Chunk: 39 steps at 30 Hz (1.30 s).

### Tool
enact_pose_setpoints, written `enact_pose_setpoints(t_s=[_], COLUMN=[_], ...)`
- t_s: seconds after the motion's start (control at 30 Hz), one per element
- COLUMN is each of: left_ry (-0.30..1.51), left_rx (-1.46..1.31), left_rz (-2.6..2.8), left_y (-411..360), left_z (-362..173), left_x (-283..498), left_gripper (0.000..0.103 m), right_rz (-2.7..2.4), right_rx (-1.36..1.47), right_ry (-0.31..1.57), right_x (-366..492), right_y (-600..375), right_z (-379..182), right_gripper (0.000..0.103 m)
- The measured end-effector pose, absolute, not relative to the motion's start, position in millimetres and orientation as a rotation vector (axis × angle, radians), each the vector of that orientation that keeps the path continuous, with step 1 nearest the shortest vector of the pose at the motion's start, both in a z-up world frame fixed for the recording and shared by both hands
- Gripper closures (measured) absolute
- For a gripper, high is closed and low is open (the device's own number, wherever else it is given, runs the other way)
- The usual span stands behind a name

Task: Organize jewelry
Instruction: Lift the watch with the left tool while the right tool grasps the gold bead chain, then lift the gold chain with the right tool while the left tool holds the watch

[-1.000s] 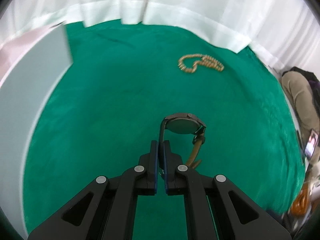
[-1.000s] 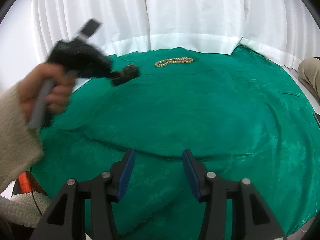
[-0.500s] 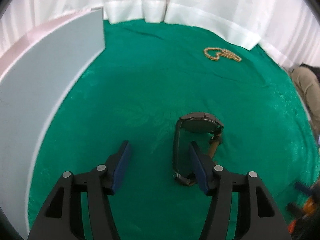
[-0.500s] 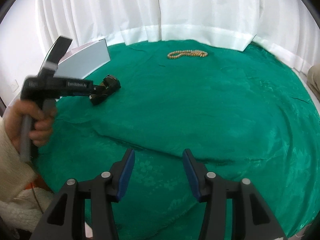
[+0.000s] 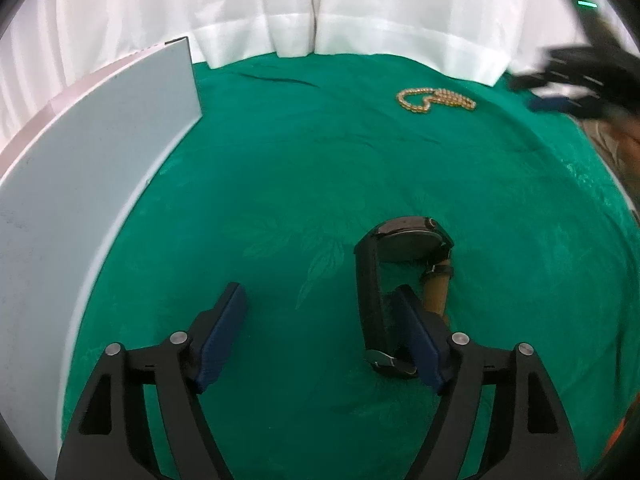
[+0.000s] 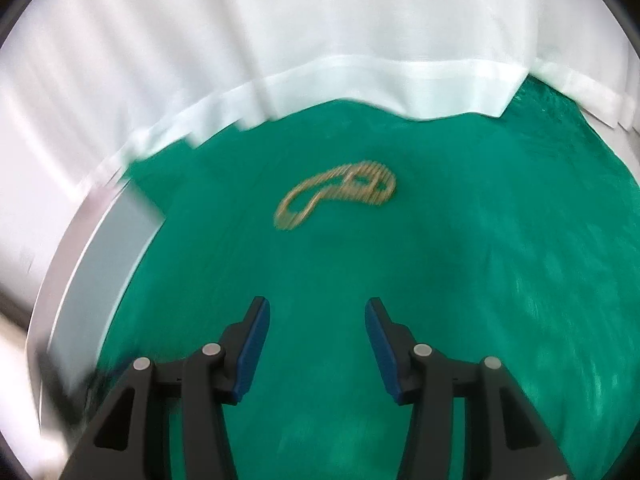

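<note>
Nearest, left gripper (image 5: 320, 320) jaws opening; watch (image 5: 394, 276) lies on the green cloth (image 5: 280, 168), its strap against the right pad, not pinched. Right gripper (image 6: 318, 342) open, empty; bead necklace (image 6: 336, 194) lies at 12 o'clock, long axis 8-to-2. Right hand likely nearer.

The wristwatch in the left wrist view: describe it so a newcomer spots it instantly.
On the green cloth, look just ahead of the camera. The wristwatch lies on its side, dark with a tan strap end, unlike the gold bead necklace far off by the white curtain.
</note>
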<state>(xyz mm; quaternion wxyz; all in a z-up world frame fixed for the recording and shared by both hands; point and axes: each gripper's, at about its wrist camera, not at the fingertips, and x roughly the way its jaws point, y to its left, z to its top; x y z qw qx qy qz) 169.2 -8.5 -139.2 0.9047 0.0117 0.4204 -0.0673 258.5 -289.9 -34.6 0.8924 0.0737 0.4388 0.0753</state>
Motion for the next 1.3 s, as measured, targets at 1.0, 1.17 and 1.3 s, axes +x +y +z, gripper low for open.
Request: enact_pose_setpoints(t_s=[1.0, 1.17, 1.3], left_ry=[0.873, 0.873, 0.875], left_rx=[0.018, 0.021, 0.025], left_rz=[-0.154, -0.153, -0.152], left_y=[-14.4, -15.2, -15.5], left_z=[-140.0, -140.1, -140.4], left_x=[168.5, 168.7, 168.9], left_gripper=[0.02, 0.02, 0.018], right_rz=[0.246, 0.237, 0.188], right_rx=[0.141, 0.176, 0.184], right_ry=[1.069, 1.054, 1.024], right_x=[170.0, 90.4, 50.6], right_y=[-280.9, -281.2, -278.7], right_z=[-84.5, -97.0, -105.9], right_gripper=[0.095, 0.095, 0.095])
